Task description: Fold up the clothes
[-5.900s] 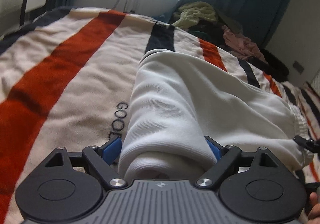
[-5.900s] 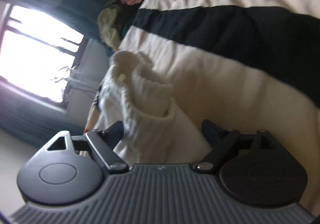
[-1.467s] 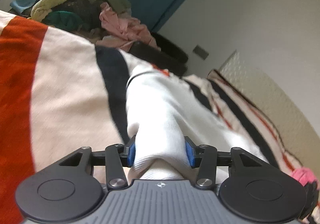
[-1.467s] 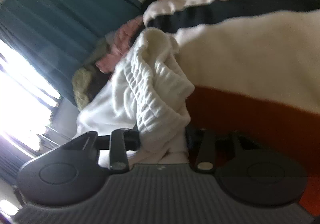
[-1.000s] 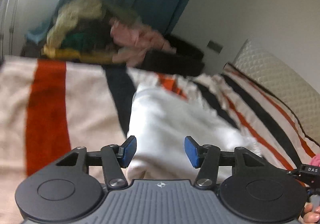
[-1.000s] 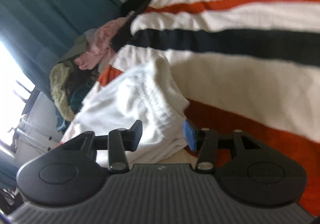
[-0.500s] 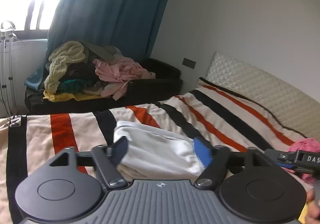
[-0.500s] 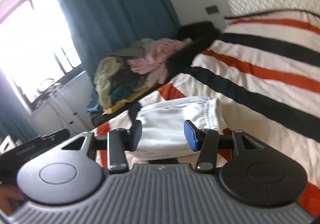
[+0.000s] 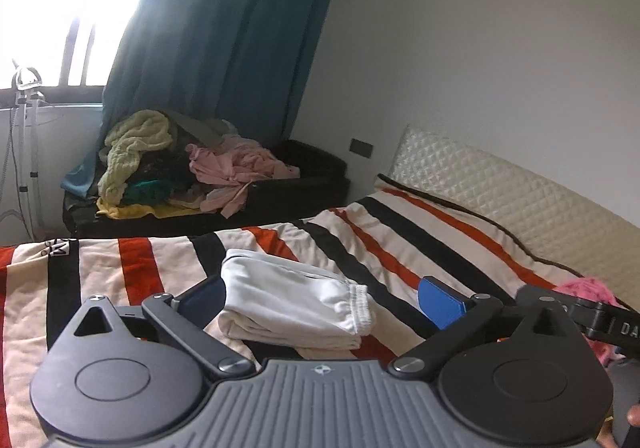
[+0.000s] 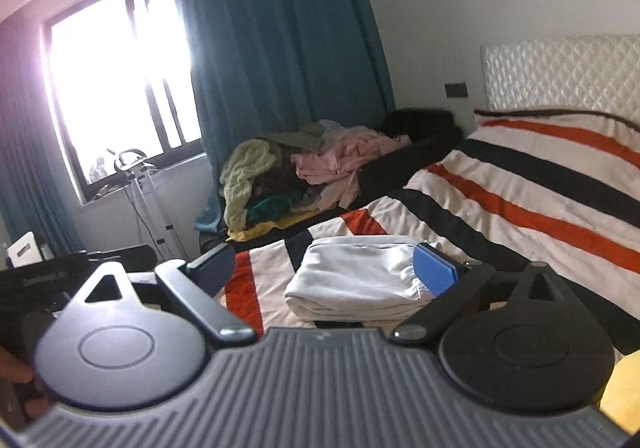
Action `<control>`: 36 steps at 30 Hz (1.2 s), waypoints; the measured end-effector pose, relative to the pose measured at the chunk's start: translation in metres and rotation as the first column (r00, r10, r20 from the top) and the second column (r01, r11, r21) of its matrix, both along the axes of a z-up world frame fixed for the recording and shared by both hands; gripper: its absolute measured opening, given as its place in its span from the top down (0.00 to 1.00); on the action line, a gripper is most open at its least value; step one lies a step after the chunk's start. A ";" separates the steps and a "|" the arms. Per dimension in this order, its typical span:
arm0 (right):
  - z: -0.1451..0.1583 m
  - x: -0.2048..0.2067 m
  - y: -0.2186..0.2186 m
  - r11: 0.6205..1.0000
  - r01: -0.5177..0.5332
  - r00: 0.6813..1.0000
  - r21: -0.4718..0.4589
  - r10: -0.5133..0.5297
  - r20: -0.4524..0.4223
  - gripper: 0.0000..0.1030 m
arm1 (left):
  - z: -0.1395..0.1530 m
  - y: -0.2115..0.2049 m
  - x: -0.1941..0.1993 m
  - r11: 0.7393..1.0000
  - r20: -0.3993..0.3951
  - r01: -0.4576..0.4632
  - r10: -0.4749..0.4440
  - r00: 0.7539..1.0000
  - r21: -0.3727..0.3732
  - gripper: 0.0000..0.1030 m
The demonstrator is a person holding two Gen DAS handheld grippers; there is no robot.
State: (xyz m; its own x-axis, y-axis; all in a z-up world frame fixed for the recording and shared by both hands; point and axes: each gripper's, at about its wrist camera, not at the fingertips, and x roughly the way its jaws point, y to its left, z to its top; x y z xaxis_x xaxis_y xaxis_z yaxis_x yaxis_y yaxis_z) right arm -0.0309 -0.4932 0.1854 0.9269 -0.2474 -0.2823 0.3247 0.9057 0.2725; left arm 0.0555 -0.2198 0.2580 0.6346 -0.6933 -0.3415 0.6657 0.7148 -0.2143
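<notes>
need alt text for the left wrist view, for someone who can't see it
A folded white garment with an elastic waistband lies on a bed's cream blanket with orange and black stripes, seen between the wide-open blue-padded fingers of the left gripper, which holds nothing. Behind are a heap of unfolded clothes, a teal curtain and a bright window.

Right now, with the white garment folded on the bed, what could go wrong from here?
The folded white garment sits loosely stacked on the striped blanket; a nudge from either open gripper, left or right, could undo it. Pulling the next piece from the clothes pile might drag others along.
</notes>
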 end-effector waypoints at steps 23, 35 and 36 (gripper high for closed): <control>-0.114 -0.025 0.073 0.992 0.036 0.999 -0.123 -0.034 0.016 0.06 | -0.104 0.048 -0.073 0.983 0.179 -0.137 0.114 0.977 0.123 0.00; -0.158 0.009 0.083 0.982 0.054 0.998 -0.180 -0.060 -0.027 0.06 | -0.149 0.054 -0.048 0.976 0.131 -0.182 0.166 0.977 0.123 0.00; -0.160 0.011 0.080 0.985 0.055 0.997 -0.165 -0.062 -0.036 0.06 | -0.151 0.055 -0.045 0.975 0.120 -0.189 0.175 0.977 0.118 0.00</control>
